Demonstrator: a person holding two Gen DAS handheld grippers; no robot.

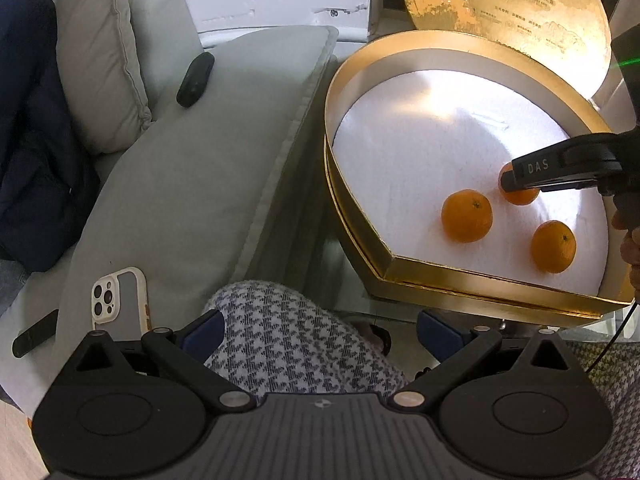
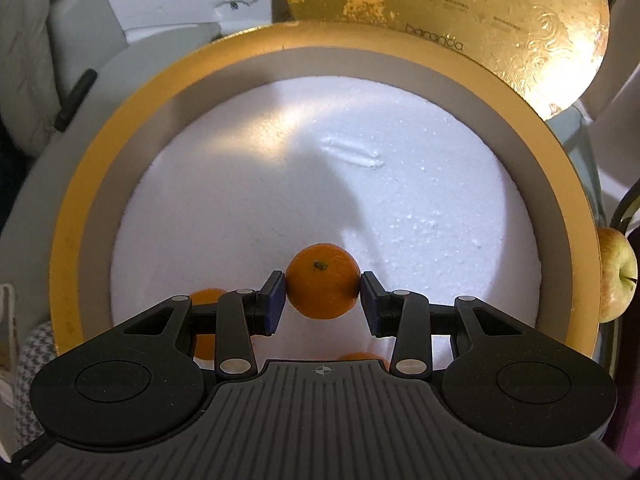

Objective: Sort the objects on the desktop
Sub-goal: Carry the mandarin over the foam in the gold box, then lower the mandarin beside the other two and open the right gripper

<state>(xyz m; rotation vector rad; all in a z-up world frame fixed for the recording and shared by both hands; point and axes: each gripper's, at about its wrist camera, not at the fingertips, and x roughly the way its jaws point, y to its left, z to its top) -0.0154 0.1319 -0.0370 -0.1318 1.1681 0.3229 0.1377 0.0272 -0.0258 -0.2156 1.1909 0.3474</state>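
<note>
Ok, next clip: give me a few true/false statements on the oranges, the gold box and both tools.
1. Three oranges sit inside the gold box. True.
2. The right tool is clamped on an orange. True.
3. The left tool holds an orange. False: it is open and holds nothing, over patterned fabric.
4. The box lid covers the box. False: it stands propped behind it.
5. A phone lies inside the box. False: it lies on the grey cushion.

Bright glare, soft shadows, fisheye-warped edges
</note>
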